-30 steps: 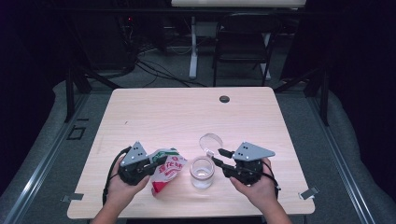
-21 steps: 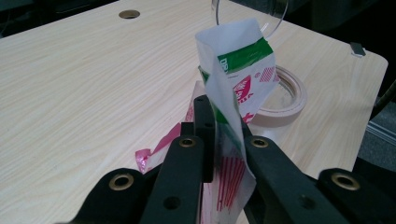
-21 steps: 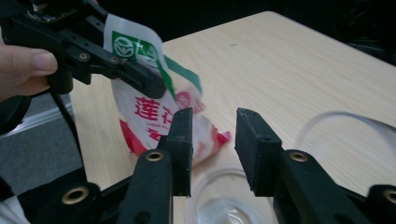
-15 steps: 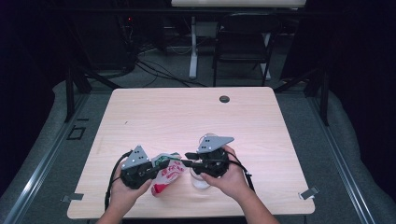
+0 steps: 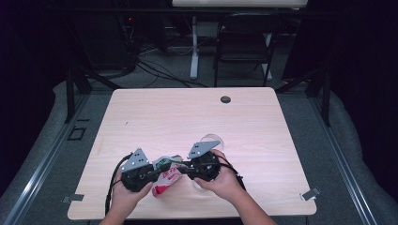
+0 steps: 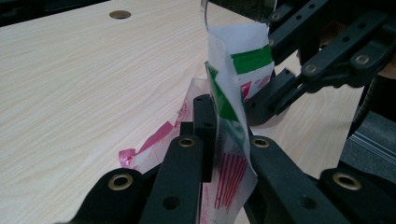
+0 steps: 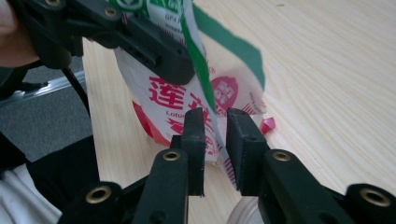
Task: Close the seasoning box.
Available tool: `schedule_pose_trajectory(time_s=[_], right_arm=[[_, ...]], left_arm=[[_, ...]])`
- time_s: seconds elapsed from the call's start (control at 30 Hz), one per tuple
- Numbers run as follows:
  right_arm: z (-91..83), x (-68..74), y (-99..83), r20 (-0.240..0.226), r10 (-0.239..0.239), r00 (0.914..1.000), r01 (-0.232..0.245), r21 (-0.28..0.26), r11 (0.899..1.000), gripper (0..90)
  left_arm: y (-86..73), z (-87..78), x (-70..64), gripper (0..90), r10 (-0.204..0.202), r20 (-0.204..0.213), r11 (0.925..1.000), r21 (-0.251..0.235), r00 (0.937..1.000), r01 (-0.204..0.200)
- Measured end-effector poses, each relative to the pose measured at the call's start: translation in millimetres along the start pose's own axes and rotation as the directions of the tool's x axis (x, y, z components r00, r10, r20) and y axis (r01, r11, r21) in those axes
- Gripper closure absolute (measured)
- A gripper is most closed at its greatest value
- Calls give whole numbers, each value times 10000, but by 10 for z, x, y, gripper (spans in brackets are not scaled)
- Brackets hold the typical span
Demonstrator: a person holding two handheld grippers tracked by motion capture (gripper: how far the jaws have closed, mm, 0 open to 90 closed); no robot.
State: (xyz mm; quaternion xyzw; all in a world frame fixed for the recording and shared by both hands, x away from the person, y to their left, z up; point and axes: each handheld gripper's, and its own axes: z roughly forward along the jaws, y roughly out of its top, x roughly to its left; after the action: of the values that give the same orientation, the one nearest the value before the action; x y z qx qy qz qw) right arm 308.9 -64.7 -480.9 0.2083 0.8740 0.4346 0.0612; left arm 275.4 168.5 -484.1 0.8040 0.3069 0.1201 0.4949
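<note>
The left hand-held gripper (image 6: 224, 140) is clamping the red-and-green snack packet (image 6: 236, 116) upright above the near edge of the desk (image 5: 197, 117), its long axis running toward twelve o'clock. The right hand-held gripper (image 7: 215, 135) is coming in from three o'clock, jaws narrow but not quite closed, straddling the packet's thin edge.

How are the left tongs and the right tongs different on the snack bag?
The left tongs are squeezed shut on the bag; the right tongs have a gap, with the bag's edge between them. The left tongs hold the bag lower down; the right tongs reach its green top. Both are black and meet at one bag.
</note>
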Motion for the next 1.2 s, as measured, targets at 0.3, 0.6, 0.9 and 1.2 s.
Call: schedule_pose_trajectory(time_s=[0.3, 0.6, 0.9, 1.2], right_arm=[[94, 14, 10, -36, -155, 9999, 156, 603, 9981, 900], [101, -52, 24, -425, 23, 9991, 0, 558, 9984, 900], [111, -79, 60, -633, -56, 9980, 96, 629, 9980, 900], [120, -78, 76, -700, -152, 9974, 194, 600, 9980, 900]], left_arm=[[-29, 43, -76, 860, 201, 56, 9998, 2, 9998, -201], [-219, 49, -112, 549, 571, -400, 9973, 491, 9976, -551], [-521, 159, 6, 444, -575, -698, 9917, 1110, 9959, 651], [-672, 265, 93, 326, -1283, -1221, 9807, 1317, 9842, 1442]])
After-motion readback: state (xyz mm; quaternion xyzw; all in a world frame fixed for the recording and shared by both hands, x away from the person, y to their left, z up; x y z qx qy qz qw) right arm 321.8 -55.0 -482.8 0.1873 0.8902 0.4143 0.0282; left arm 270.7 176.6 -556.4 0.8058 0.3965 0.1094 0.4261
